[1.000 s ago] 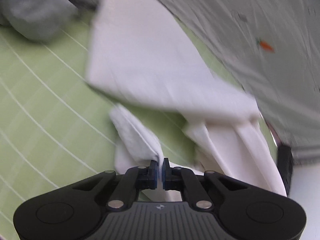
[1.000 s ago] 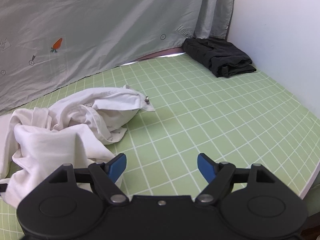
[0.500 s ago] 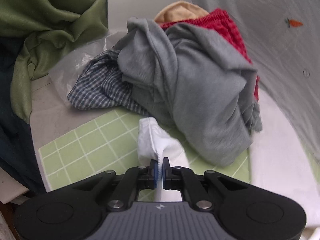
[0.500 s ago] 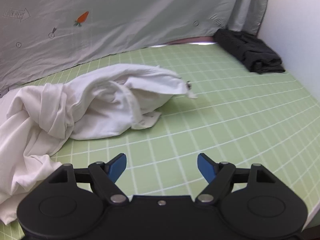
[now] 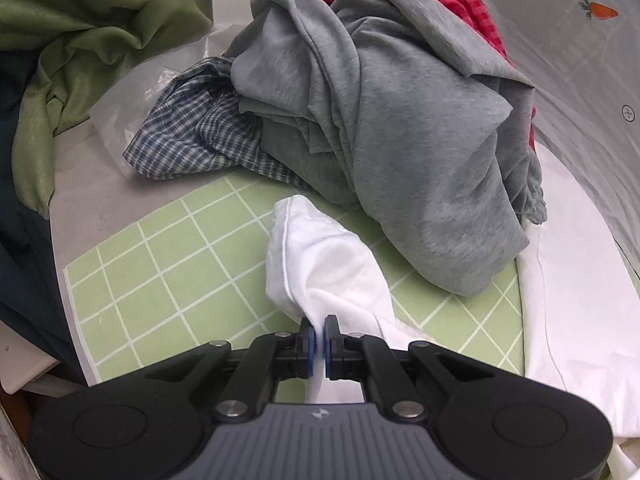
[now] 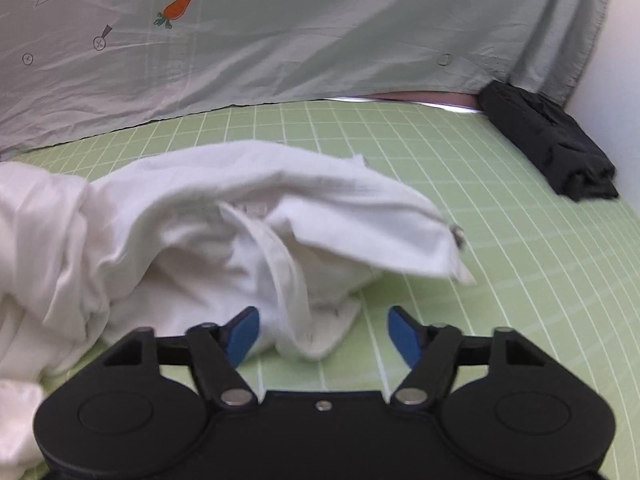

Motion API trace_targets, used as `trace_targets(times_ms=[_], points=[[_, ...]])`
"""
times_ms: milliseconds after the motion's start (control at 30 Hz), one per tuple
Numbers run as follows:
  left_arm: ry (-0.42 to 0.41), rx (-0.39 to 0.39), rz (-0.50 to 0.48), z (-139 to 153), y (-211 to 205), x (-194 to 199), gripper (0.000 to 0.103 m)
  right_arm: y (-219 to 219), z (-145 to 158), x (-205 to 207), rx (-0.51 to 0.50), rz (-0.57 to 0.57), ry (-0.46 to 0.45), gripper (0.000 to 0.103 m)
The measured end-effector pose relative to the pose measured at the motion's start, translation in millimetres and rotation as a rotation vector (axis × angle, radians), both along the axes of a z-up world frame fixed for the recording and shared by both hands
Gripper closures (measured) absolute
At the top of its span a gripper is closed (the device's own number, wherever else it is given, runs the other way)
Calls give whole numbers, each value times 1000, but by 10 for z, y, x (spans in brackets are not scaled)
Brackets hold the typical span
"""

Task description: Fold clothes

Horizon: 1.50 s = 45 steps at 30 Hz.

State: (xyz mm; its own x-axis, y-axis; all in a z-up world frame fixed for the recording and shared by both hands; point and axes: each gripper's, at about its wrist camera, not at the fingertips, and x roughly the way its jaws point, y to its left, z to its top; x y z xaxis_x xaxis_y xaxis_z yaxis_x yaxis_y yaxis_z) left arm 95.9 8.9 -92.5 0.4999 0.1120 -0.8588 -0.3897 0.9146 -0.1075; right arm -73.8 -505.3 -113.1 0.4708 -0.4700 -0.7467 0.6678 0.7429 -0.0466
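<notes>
— What differs from a second ago?
— The left gripper (image 5: 319,334) now faces the grey clothes pile (image 5: 400,128) rather than the grey sheet.
— And the right gripper (image 6: 323,330)?
— It sits closer to the white garment (image 6: 224,236), whose hem now lies between its spread fingers.

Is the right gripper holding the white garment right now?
No. The right gripper has its blue fingers spread wide apart, hovering just in front of the white garment without pinching any cloth.
</notes>
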Motion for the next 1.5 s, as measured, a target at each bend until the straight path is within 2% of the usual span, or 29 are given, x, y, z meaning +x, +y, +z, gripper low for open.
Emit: trace_targets(times_ms=[33, 100, 133, 200, 333, 467, 633, 767, 867, 933, 967, 1033, 1100, 1167, 1233, 1333, 1500], points=[[1, 0, 5, -7, -12, 9, 98, -23, -10, 17, 6, 14, -4, 70], [2, 9, 10, -5, -47, 20, 99, -70, -30, 51, 17, 41, -13, 92], [2, 15, 11, -1, -67, 24, 99, -94, -41, 68, 23, 55, -17, 95], [-3, 31, 15, 20, -101, 11, 99, -93, 22, -6, -44, 38, -17, 99], [-14, 64, 24, 78, -108, -129, 100, -217, 251, -446, -178, -94, -12, 100], [-14, 75, 25, 129, -60, -381, 100, -325, 534, -1134, -347, -207, 49, 100], [-32, 13, 6, 307, -145, -523, 100, -600, 906, -1467, -404, -249, 42, 100], [-94, 28, -78, 453, -508, -185, 100, -836, 1204, -1683, -436, -277, 29, 100], [-155, 28, -142, 565, -870, 342, 100, -1107, 1274, -1328, -495, -233, 36, 100], [-197, 33, -165, 575, -1165, 769, 99, -1422, 1294, -949, -487, -250, -11, 97], [-224, 53, -186, 561, -1348, 964, 94, -1603, 1277, -743, -472, -271, -27, 93], [-240, 69, -242, 519, -1594, 1082, 82, -1953, 1176, -313, -447, -310, -7, 63], [-241, 75, -304, 470, -1792, 1093, 52, -2085, 1029, 12, -439, -288, 102, 55], [-242, 81, -366, 421, -1989, 1104, 30, -1979, 893, 0, -406, -261, 82, 46], [-201, 111, -424, 269, -2048, 968, 29, -1832, 722, -121, -368, -267, 79, 33], [-85, 159, -451, -28, -1929, 689, 28, -1615, 463, -368, -289, -279, 86, 33], [12, 91, -396, -289, -1623, 250, 27, -1459, 210, -704, -128, -343, 50, 31]])
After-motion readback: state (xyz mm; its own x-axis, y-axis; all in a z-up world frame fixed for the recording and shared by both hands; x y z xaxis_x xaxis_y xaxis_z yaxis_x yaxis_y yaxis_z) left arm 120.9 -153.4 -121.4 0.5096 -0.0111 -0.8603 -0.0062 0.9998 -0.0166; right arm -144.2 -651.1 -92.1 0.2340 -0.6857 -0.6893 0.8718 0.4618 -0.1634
